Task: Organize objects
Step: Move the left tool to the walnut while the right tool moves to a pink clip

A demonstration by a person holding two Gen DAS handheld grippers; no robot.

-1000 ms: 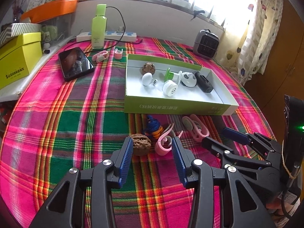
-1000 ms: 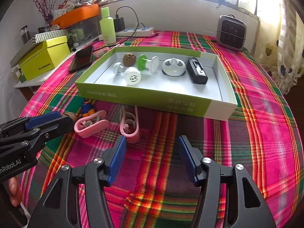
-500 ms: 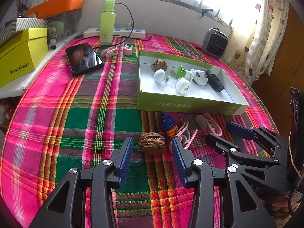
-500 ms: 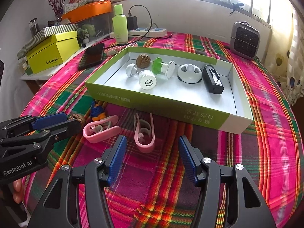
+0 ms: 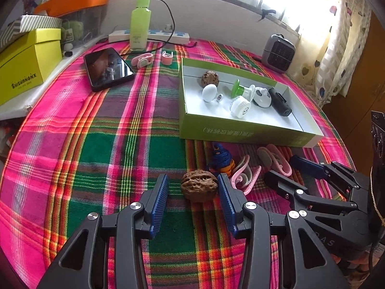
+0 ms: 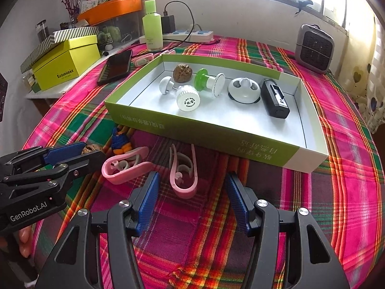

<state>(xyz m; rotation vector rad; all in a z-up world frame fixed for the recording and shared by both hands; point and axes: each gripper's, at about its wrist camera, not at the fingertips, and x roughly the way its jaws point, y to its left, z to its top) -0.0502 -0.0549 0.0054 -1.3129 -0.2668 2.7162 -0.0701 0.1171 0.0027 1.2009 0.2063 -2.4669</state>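
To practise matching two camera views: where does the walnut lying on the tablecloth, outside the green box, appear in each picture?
Left wrist view: the walnut on the cloth sits low centre, between the left hand-held gripper fingers.
Right wrist view: the walnut is at far left, mostly hidden behind that gripper.
Shared landmark: the green box, just beyond it.

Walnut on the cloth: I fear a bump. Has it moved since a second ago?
No. The walnut still lies beside the blue-and-orange toy, in front of the green box.
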